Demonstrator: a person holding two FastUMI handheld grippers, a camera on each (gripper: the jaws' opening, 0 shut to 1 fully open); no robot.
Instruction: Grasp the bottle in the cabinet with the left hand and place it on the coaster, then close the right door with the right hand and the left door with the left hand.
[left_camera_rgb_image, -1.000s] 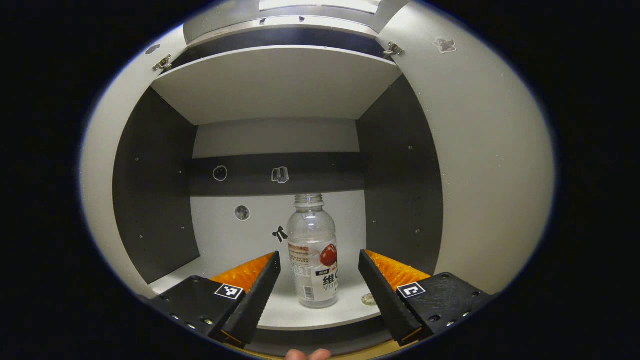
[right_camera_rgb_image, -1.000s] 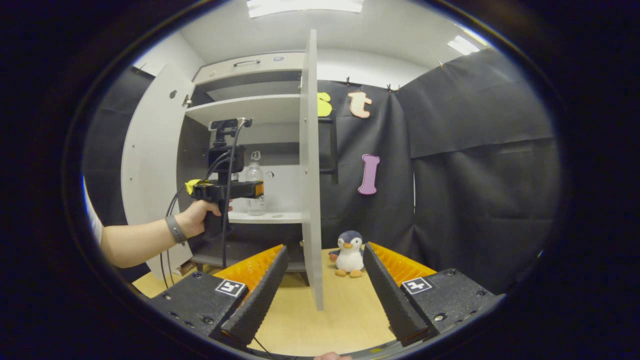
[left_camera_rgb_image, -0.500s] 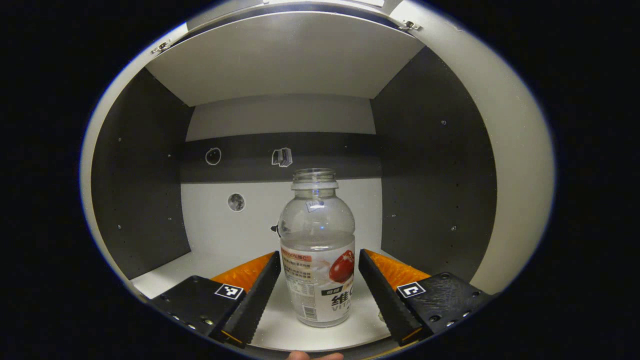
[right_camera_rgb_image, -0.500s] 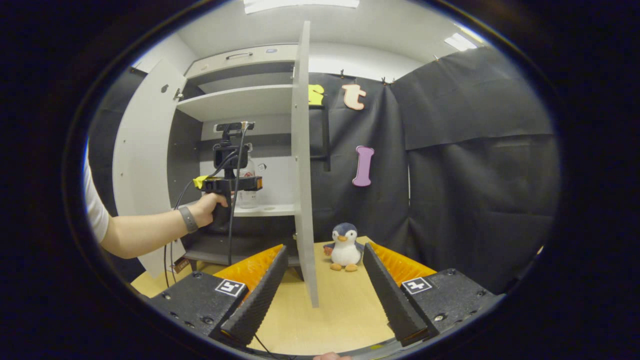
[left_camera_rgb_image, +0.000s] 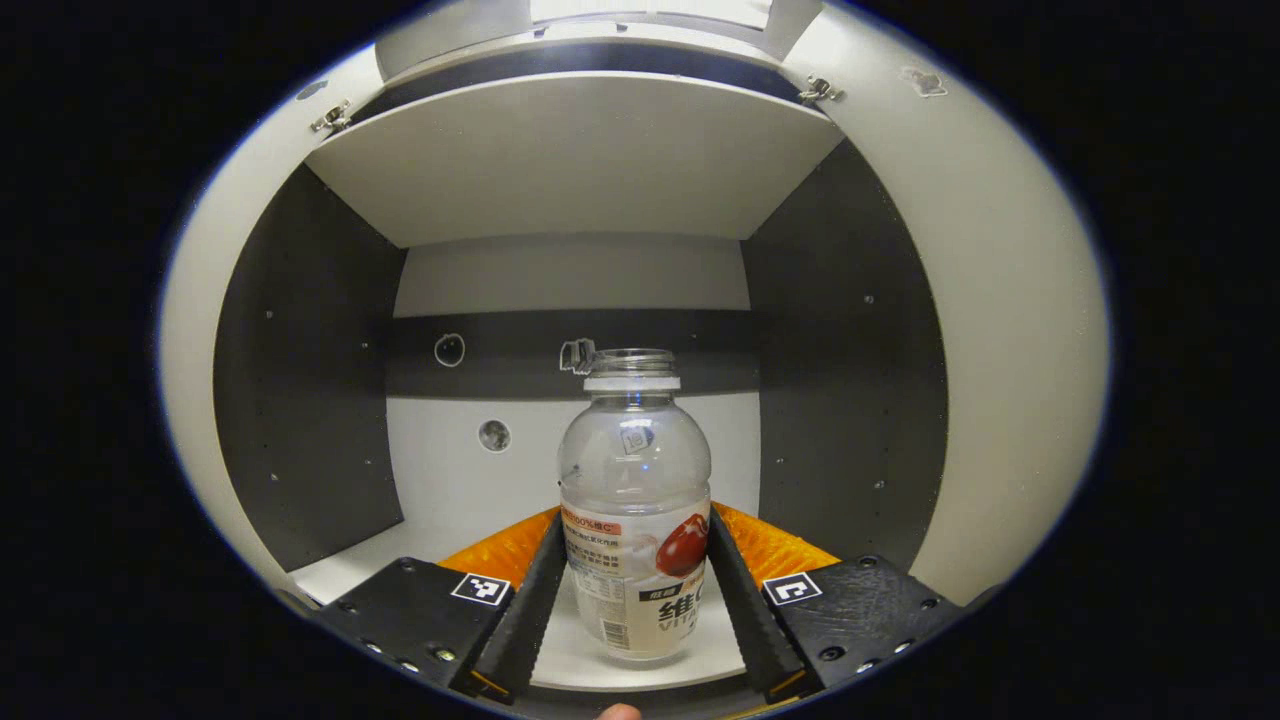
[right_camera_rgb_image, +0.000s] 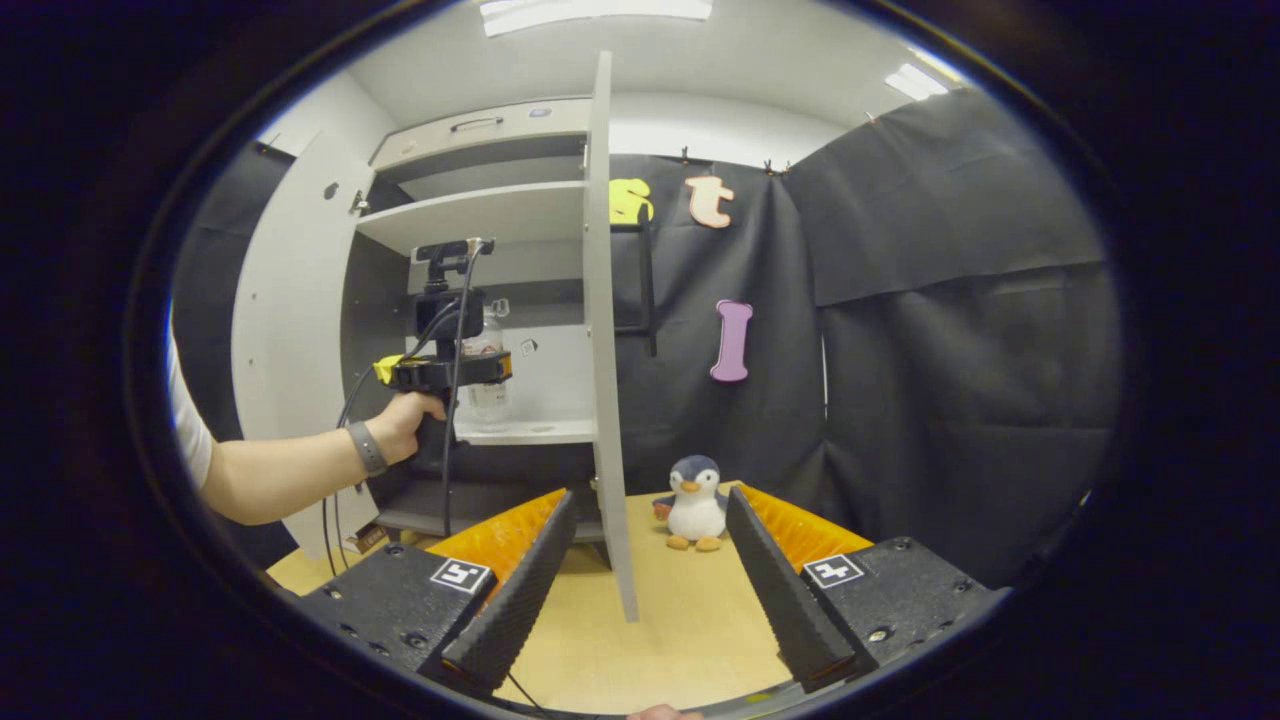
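Left gripper view: left gripper (left_camera_rgb_image: 635, 615) inside the cabinet (left_camera_rgb_image: 300, 380), both fingers (left_camera_rgb_image: 530, 620) closed in against the sides of the bottle (left_camera_rgb_image: 635, 520), pressing on its label. Bottle clear, capless, upright, standing on the white shelf (left_camera_rgb_image: 440, 535) of the middle compartment, near the front edge. Another shelf board (left_camera_rgb_image: 570, 160) overhead. Small stickers (left_camera_rgb_image: 449, 349) on the back wall behind the bottle. Left door (left_camera_rgb_image: 200, 300) and right door (left_camera_rgb_image: 1010, 330) both swung open, framing the compartment on either side.

Right gripper view: right gripper (right_camera_rgb_image: 645, 585) held low over the wooden table (right_camera_rgb_image: 680, 610), fingers spread wide apart, nothing between them. Edge of the open right door (right_camera_rgb_image: 603, 330) straight ahead, reaching down between the fingers. Toy penguin (right_camera_rgb_image: 694, 503) standing on the table just right of that door, in front of the black cloth wall. Farther off to the left, a hand (right_camera_rgb_image: 408, 420) with a wristband gripping the handle of the left gripper (right_camera_rgb_image: 450, 370), reaching into the cabinet (right_camera_rgb_image: 470, 250); bottle (right_camera_rgb_image: 487, 355) partly hidden behind that gripper, on the shelf (right_camera_rgb_image: 530, 430). Left door (right_camera_rgb_image: 285, 330) open beyond the forearm. Coaster not made out.
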